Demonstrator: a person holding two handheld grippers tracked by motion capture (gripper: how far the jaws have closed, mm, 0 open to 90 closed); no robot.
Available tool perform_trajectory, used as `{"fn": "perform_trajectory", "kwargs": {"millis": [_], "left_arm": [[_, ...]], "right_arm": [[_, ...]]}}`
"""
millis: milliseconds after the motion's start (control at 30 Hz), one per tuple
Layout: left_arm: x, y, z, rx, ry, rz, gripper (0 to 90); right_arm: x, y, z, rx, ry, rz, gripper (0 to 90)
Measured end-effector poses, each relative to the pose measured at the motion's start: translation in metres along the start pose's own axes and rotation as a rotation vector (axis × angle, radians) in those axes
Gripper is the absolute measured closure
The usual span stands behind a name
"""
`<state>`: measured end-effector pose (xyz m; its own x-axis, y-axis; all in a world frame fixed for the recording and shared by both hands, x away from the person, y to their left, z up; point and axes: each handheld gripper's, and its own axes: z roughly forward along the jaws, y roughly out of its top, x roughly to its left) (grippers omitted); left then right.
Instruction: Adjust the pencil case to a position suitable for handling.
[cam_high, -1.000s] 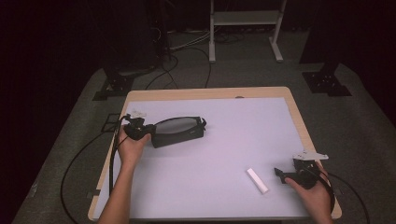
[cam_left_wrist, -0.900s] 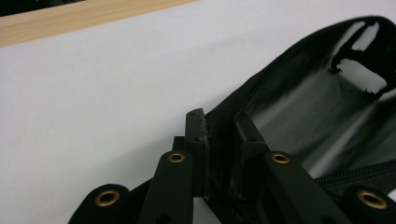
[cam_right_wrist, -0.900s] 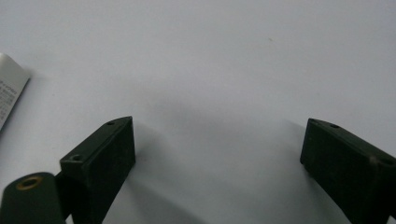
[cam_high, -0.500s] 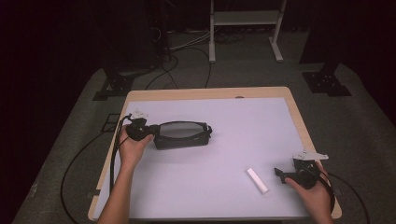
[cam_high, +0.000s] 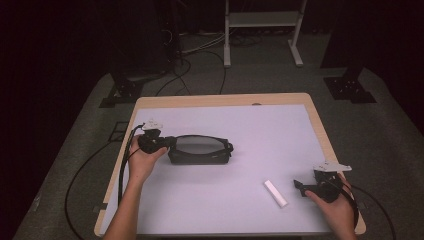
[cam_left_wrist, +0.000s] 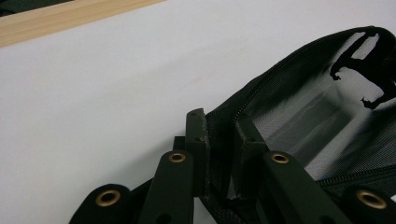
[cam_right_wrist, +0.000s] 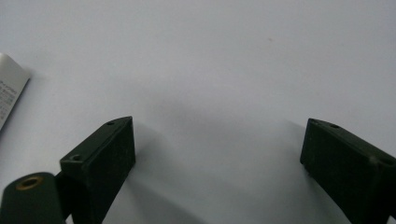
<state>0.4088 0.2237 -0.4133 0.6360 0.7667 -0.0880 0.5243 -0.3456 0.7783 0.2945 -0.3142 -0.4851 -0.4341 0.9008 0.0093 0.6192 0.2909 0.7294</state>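
Note:
A black mesh zip pouch (cam_high: 200, 149) lies on the white table top (cam_high: 260, 130), left of the middle. My left gripper (cam_high: 167, 144) is shut on the pouch's left end. In the left gripper view the two jaws pinch the zipped rim of the pouch (cam_left_wrist: 317, 112), and the left gripper (cam_left_wrist: 222, 126) holds mesh between its pads. A small white oblong packet (cam_high: 276, 193) lies near the front right. My right gripper (cam_high: 299, 186) rests just right of it, open, its jaws wide apart over bare table. In the right gripper view the right gripper (cam_right_wrist: 219, 135) holds nothing, and the packet's corner (cam_right_wrist: 7, 93) sits at the left edge.
The table has a wooden rim (cam_high: 220, 100) around the white surface. Black cables (cam_high: 80, 175) trail off its left side onto the grey floor. A metal stand (cam_high: 260, 30) and dark equipment bases (cam_high: 350, 87) stand behind the table.
My left gripper and the pouch have slid a little to the right and nearer to the person. The right gripper and the white packet have stayed put.

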Motion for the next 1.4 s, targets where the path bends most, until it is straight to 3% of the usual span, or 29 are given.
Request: {"fn": "perform_trajectory", "kwargs": {"millis": [867,1400], "left_arm": [[-0.037,0.003,0.008,0.009,-0.203,0.097,79.0],[-0.057,-0.001,0.023,0.058,-0.286,0.149,78.9]], "right_arm": [[0.000,0.000,0.000,0.000,0.001,0.000,9.2],[0.000,0.000,0.000,0.000,0.001,0.000,9.2]]}}
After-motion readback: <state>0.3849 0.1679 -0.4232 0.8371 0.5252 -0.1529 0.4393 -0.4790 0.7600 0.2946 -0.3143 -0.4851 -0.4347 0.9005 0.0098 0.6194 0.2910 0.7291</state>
